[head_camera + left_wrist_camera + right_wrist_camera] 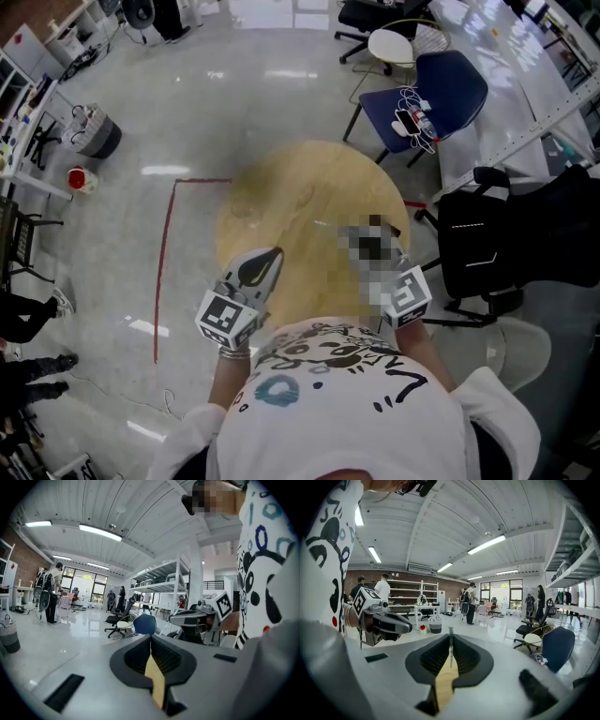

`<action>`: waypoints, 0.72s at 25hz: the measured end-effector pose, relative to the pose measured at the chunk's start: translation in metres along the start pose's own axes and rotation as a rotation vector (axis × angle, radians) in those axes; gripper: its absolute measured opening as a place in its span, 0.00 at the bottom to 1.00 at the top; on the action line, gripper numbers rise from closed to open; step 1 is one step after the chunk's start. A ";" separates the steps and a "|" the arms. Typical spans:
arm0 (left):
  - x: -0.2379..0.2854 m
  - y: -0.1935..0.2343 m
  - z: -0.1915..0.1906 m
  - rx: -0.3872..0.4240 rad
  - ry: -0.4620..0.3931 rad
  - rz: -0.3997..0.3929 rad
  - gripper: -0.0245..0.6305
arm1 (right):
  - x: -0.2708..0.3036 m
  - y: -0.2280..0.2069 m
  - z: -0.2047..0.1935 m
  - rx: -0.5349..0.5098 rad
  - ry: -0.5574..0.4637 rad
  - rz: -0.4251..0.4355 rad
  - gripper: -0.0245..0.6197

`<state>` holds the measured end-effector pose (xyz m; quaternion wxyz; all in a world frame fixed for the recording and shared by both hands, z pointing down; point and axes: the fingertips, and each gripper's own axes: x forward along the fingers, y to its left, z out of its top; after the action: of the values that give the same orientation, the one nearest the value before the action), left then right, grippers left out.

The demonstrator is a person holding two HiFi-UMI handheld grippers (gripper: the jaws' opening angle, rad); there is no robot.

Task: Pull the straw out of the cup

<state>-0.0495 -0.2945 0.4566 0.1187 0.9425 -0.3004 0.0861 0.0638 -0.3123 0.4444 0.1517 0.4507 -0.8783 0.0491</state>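
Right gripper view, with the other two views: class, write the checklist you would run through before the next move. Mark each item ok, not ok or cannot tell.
1. Right gripper shut on the straw: ok, a thin straw stands between its fingers.
2. Left gripper free: ok, shut with nothing between its fingers.
3. Cup located: not ok, no view shows a cup.
4. Straw clear of any cup: ok, nothing surrounds it.
5. Round table in front of both grippers: ok.
6. Straw's full length unbent: cannot tell, only a short piece shows.
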 end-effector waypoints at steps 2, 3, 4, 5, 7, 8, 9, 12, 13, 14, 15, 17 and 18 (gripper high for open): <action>0.000 0.001 -0.001 -0.003 0.003 0.004 0.06 | 0.002 0.003 -0.002 0.003 0.006 0.009 0.10; 0.000 0.002 -0.002 -0.006 0.007 0.010 0.06 | 0.002 0.004 -0.004 0.003 0.010 0.012 0.10; 0.000 0.003 -0.004 -0.007 0.010 0.014 0.06 | 0.003 0.005 -0.005 0.003 0.014 0.016 0.10; -0.001 0.004 -0.004 -0.008 0.011 0.017 0.06 | 0.004 0.006 -0.006 0.002 0.017 0.019 0.10; -0.001 0.004 -0.007 -0.011 0.010 0.017 0.06 | 0.005 0.009 -0.008 -0.001 0.023 0.028 0.10; -0.002 0.005 -0.008 -0.012 0.011 0.017 0.06 | 0.006 0.011 -0.008 -0.002 0.024 0.033 0.10; -0.003 0.005 -0.010 -0.014 0.012 0.018 0.06 | 0.007 0.013 -0.008 -0.003 0.024 0.038 0.10; -0.003 0.006 -0.012 -0.016 0.013 0.016 0.06 | 0.008 0.018 -0.009 -0.005 0.032 0.051 0.10; -0.002 0.006 -0.013 -0.017 0.013 0.016 0.06 | 0.008 0.019 -0.011 -0.006 0.039 0.055 0.10; -0.001 0.006 -0.014 -0.018 0.014 0.016 0.06 | 0.007 0.021 -0.014 -0.006 0.048 0.060 0.10; -0.001 0.005 -0.015 -0.019 0.015 0.016 0.06 | 0.007 0.022 -0.017 -0.005 0.057 0.065 0.10; 0.000 0.003 -0.019 -0.019 0.018 0.013 0.06 | 0.007 0.025 -0.024 -0.002 0.075 0.074 0.10; 0.000 0.002 -0.020 -0.019 0.020 0.013 0.06 | 0.006 0.027 -0.026 -0.001 0.083 0.079 0.10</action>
<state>-0.0529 -0.2903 0.4763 0.1300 0.9385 -0.3060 0.0935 0.0442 -0.2953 0.4728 0.1861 0.4132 -0.8884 0.0733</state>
